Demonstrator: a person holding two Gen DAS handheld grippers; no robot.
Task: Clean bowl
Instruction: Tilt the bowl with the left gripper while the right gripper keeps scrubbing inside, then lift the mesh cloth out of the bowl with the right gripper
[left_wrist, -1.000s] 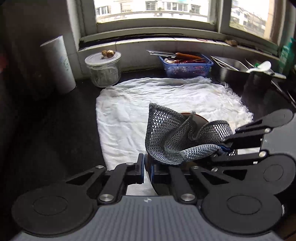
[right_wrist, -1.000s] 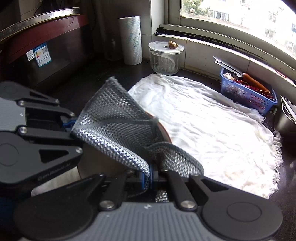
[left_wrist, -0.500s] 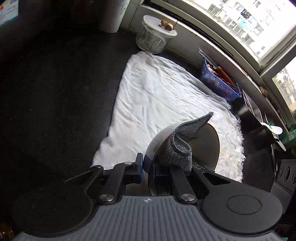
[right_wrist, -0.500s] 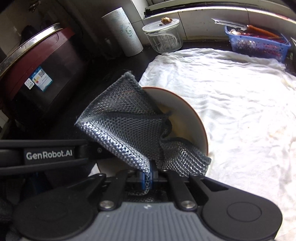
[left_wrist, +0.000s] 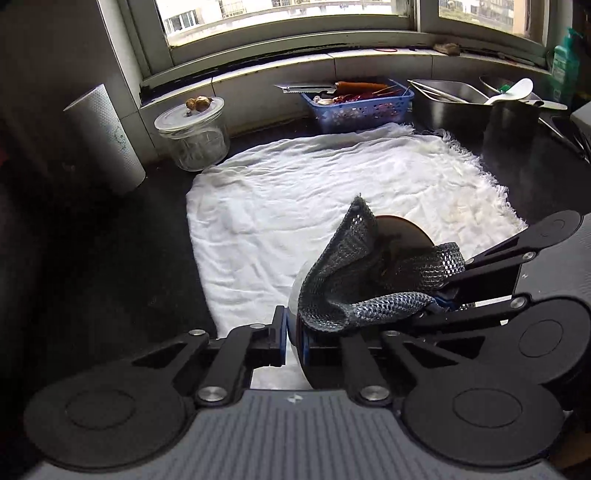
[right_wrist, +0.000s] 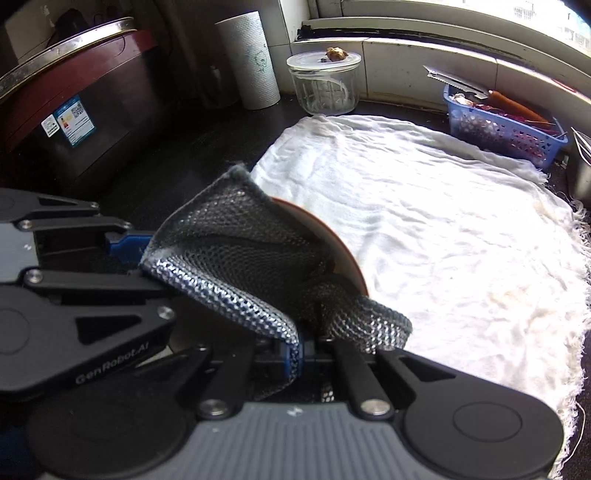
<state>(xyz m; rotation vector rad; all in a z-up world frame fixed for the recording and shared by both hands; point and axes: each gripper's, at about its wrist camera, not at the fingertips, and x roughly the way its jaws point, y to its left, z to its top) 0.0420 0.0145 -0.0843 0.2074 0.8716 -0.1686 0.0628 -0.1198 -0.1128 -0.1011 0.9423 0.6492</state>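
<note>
Bowl scrubbing, mid-wipe over the white cloth

Left gripper (left_wrist: 293, 341) is clamping the bowl (left_wrist: 404, 236) by its near rim, holding it tilted above the table, while the right gripper (right_wrist: 295, 356) is pinching the grey mesh scrubber (right_wrist: 243, 266) draped inside. I'd be pressing the scrubber against the inner wall and keeping the rim grip firm. Glass jar (left_wrist: 192, 134) is sitting further back.

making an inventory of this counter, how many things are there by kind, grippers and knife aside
bowl: 1
mesh cloth: 1
white cloth: 1
glass jar: 1
paper roll: 1
blue basket: 1
green bottle: 1
total: 7
</note>
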